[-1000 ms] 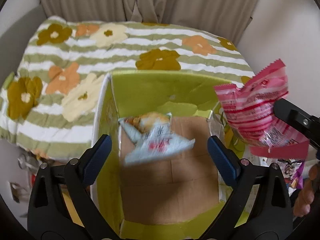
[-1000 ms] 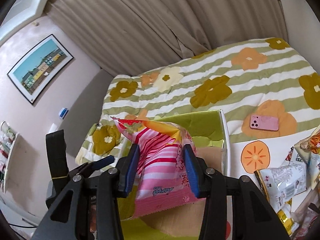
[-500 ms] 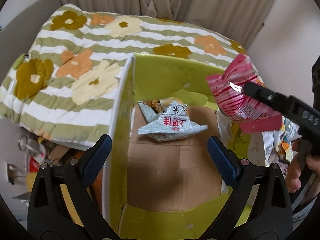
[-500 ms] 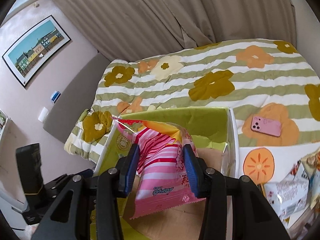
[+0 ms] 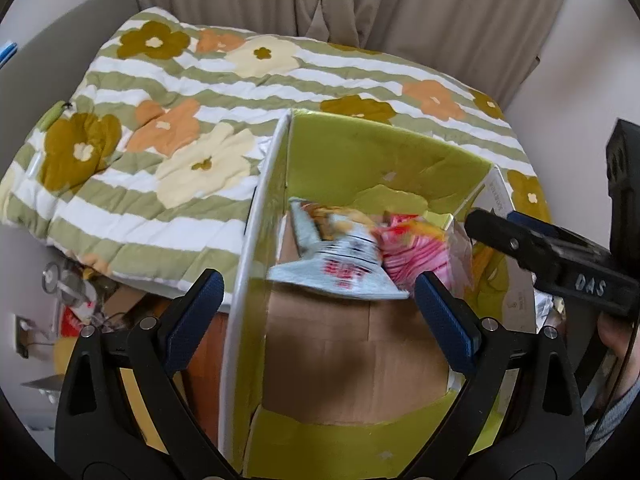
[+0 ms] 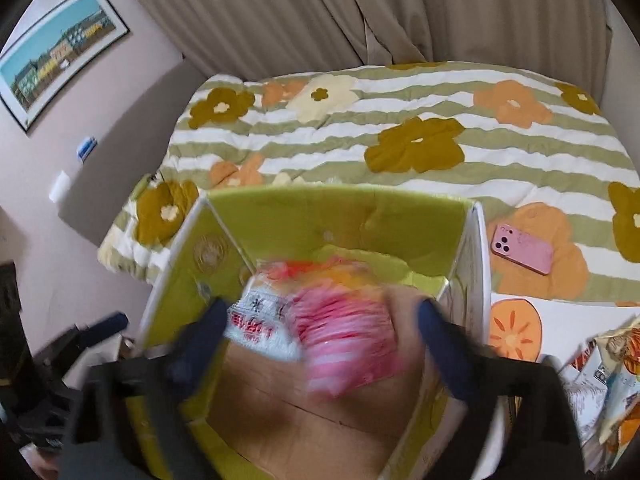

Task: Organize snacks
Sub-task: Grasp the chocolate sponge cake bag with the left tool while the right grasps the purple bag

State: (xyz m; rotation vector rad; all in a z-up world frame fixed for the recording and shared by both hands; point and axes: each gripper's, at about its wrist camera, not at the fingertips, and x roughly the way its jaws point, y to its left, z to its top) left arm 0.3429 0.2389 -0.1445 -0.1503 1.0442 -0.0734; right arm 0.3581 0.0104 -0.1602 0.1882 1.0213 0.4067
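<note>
An open cardboard box with green inner walls (image 5: 372, 160) (image 6: 320, 216) stands on the bed. A pale blue snack bag (image 5: 340, 268) (image 6: 256, 320) lies at its far end. A pink striped snack bag (image 5: 416, 252) (image 6: 344, 332), blurred, sits inside the box beside the blue bag, free of the fingers. My left gripper (image 5: 316, 312) is open and empty above the box's near part. My right gripper (image 6: 320, 336) is open, blurred, above the box; one of its fingers shows in the left wrist view (image 5: 516, 240).
A flowered, striped quilt (image 5: 192, 136) (image 6: 400, 128) covers the bed. A pink phone (image 6: 522, 249) lies on it right of the box. Several loose snack bags (image 6: 608, 364) lie at the right. Clutter (image 5: 72, 304) sits on the floor left of the box.
My right gripper has opened and let go of the pink striped bag, which has dropped into the box beside the blue bag. The left gripper has stayed open.
</note>
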